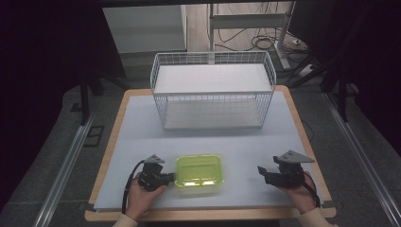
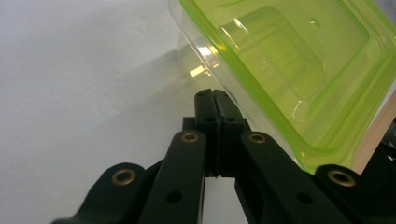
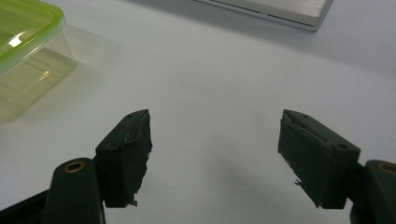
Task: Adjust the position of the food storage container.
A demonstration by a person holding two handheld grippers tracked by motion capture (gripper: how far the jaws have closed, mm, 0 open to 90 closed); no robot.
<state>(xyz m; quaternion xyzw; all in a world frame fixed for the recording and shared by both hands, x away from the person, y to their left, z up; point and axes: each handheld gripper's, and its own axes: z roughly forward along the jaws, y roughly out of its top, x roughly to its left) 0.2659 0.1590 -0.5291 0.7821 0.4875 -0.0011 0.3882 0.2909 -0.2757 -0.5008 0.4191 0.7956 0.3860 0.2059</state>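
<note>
Resting on white table (image 1: 142, 123), green-lidded container (image 1: 199, 170), left gripper (image 1: 170, 178) jaws pressed together at its left edge, right gripper (image 1: 260, 171) jaws wide apart, wire basket (image 1: 213, 90) behind.

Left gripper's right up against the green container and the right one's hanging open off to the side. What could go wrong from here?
1. The left gripper has its jaws shut, tips at the container wall: pushing on may just slide it across the table.
2. The right gripper is open and apart, so nothing braces the far side.
3. The wire basket stands ahead; a shove could carry the container toward it.
</note>
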